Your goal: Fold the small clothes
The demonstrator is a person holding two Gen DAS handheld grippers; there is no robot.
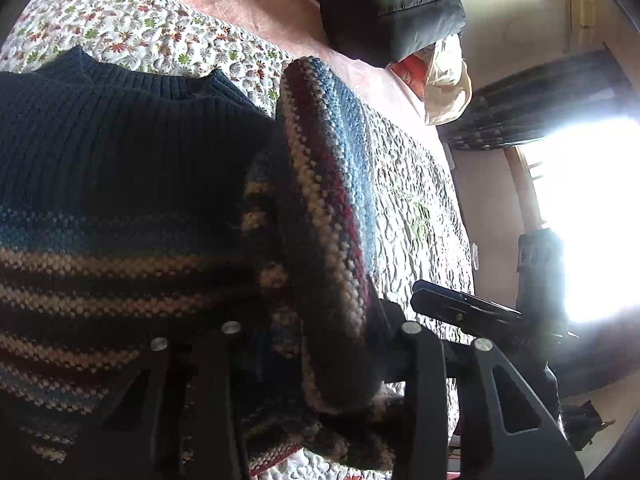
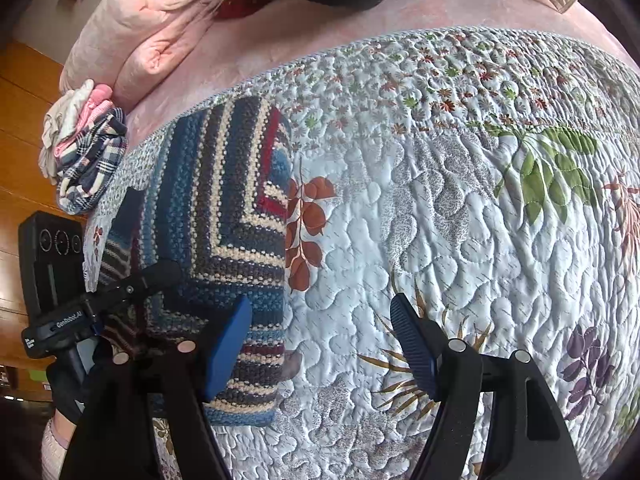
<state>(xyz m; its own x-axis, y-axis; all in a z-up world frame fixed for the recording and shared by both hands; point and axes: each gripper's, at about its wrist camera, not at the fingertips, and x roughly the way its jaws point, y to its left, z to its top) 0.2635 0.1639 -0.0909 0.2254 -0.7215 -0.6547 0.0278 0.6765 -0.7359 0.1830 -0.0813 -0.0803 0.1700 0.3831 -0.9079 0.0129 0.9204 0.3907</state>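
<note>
A striped knit sweater (image 1: 120, 184) with a navy ribbed collar fills the left wrist view; one part (image 1: 320, 184) is lifted and folded over the body. My left gripper (image 1: 320, 360) is shut on that fold, its fingertips buried in the knit. From the right wrist view the sweater (image 2: 224, 216) lies on the flowered quilt (image 2: 460, 220), with the left gripper (image 2: 156, 276) at its near left edge. My right gripper (image 2: 320, 312) stands open over bare quilt just right of the sweater, its left blue pad (image 2: 228, 352) over the sweater's edge and nothing between the pads.
A rolled pink blanket (image 2: 152, 32) and a small heap of checked and pink clothes (image 2: 88, 148) lie at the bed's far left. A dark jacket (image 1: 392, 12) rests on the pink sheet. Wooden panelling (image 2: 24, 120) stands left of the bed; a bright window (image 1: 592, 208) glares.
</note>
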